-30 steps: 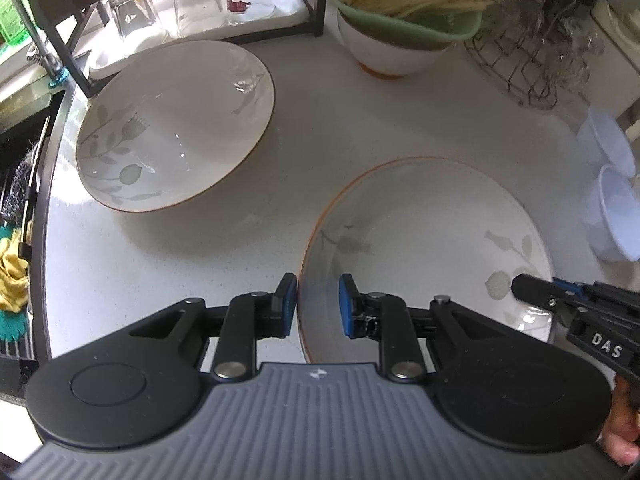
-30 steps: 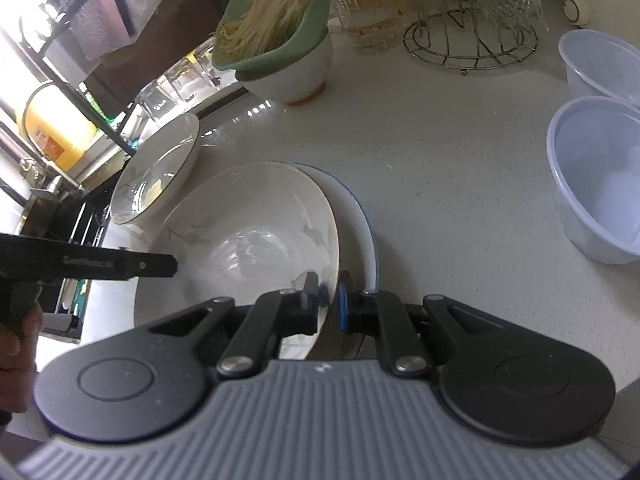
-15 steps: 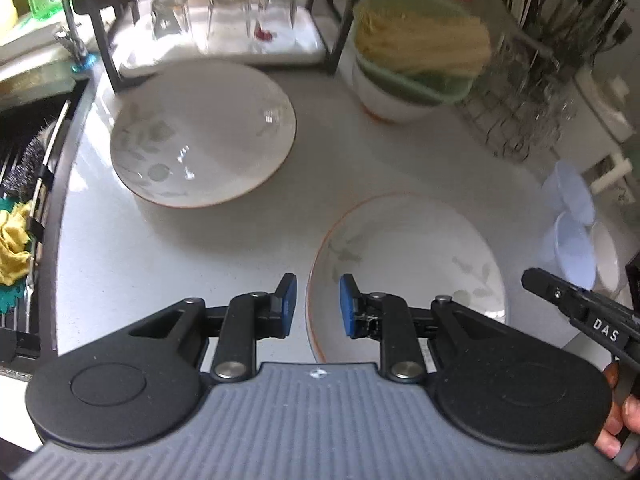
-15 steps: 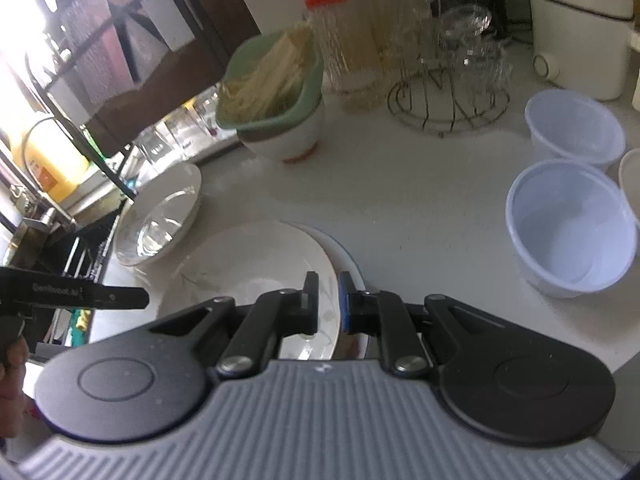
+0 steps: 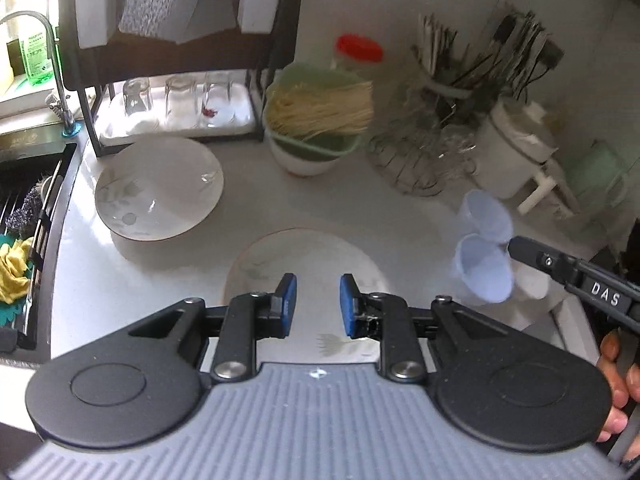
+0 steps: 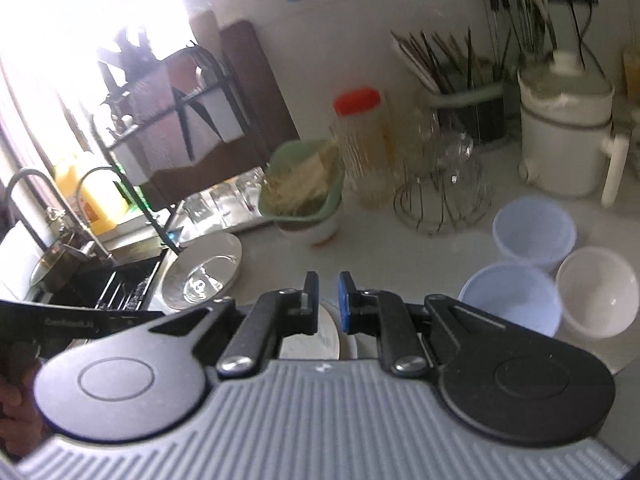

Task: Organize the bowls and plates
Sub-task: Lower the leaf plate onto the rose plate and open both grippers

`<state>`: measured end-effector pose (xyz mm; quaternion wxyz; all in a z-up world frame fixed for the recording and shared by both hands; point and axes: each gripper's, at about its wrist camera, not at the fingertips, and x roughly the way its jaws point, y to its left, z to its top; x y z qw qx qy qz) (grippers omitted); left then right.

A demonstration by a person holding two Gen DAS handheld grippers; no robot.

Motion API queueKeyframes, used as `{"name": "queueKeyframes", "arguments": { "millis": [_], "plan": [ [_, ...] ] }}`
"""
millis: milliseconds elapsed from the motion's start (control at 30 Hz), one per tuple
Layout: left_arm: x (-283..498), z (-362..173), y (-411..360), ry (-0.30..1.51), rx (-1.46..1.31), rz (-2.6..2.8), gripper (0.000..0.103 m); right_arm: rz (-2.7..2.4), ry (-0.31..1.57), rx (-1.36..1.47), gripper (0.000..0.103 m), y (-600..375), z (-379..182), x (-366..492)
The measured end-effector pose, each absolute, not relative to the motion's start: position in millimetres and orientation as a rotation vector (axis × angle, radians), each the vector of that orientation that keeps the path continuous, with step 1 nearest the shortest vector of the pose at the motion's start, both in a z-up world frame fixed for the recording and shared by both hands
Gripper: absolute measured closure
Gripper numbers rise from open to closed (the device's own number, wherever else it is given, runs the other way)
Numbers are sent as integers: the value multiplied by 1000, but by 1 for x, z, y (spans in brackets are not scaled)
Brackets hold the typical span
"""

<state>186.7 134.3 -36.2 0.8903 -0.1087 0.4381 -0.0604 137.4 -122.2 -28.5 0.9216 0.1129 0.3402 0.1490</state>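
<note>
A white leaf-patterned plate point(image 5: 308, 256) lies on the counter, on top of a blue-rimmed plate point(image 6: 352, 344) whose edge shows in the right wrist view. My left gripper point(image 5: 318, 304) hangs above its near edge, shut with nothing between the pads. My right gripper point(image 6: 328, 296) is also shut and empty, high over the same stacked plates point(image 6: 316, 340). A second patterned plate point(image 5: 160, 188) sits to the left by the sink. Two lilac bowls point(image 6: 534, 232) point(image 6: 508, 300) and a white bowl point(image 6: 596, 292) stand at the right.
A green colander of noodles point(image 5: 316, 120) rests on a white bowl at the back. A wire rack of glasses point(image 5: 416, 156), a utensil holder and a white appliance point(image 6: 564, 132) line the back right. The sink point(image 5: 24, 200) and a black shelf with glasses point(image 5: 176, 108) are at the left.
Both grippers have lifted up and away from the plate's rim. The plate stays on the counter and looks smaller. More of the back wall has come into view.
</note>
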Motion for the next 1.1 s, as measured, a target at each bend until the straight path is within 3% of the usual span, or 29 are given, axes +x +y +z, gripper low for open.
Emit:
{"name": "queueKeyframes", "arguments": {
  "millis": [467,1100],
  "plan": [
    [123,-14,89,839,-236,-68,77,370,599,191,89,-157,13,73],
    [73,-25,50,833,-247,-26,77,421,614,174,89,-184,0,35]
  ]
}}
